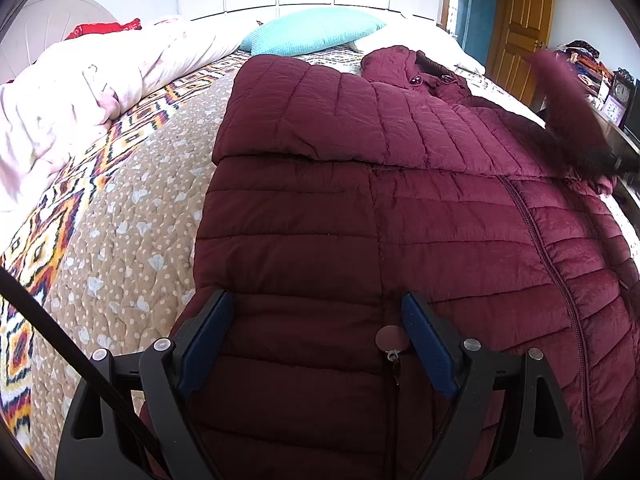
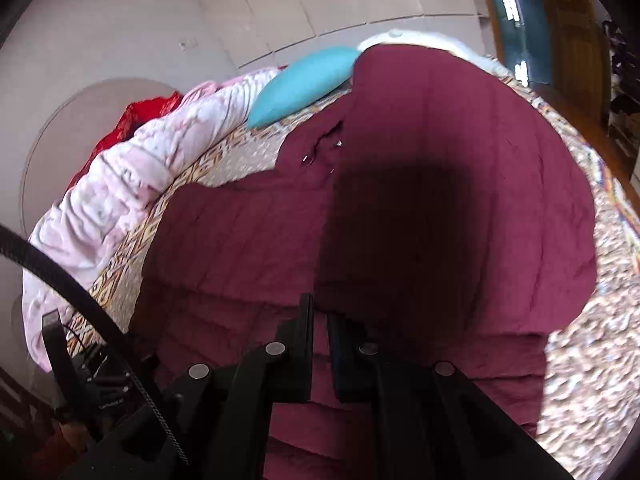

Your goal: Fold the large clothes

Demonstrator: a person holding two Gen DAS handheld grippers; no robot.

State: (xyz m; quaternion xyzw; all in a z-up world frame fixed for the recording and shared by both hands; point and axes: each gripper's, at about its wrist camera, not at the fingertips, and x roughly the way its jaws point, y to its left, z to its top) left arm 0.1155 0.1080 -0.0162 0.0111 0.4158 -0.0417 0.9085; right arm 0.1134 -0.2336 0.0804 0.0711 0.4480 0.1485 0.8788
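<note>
maroon quilted jacket (image 1: 400, 216) spread flat on patterned bedspread (image 1: 120, 216), collar end toward the far side of the bed, zipper running down the front. one sleeve (image 1: 304, 112) already folded across the chest. teal pillow (image 1: 312, 32) beyond the collar, not touching it as far as visible. pink-white duvet (image 1: 72, 92) bunched along the left edge of the bed; red fabric (image 1: 104, 28) behind it by the headboard.

left gripper (image 1: 316, 340) low over the hem area, jaws standing wide, blue pads (image 1: 430, 352) clear on both sides. jacket fabric lying between the fingers but not pinched. round zipper pull (image 1: 390, 338) just beside the right-hand pad.

right gripper (image 2: 320, 344) with jaws drawn together to a narrow slit. view heavily blurred; large flap of jacket (image 2: 460, 184) raised in front of the lens, dark shadow across its middle. fabric appears clamped between the fingers, though the contact point itself is smeared. same raised part visible as a blurred maroon streak at the right edge of the left wrist view.

wooden door (image 1: 520, 28) and cluttered shelf with clock (image 1: 622, 88) at far right.
</note>
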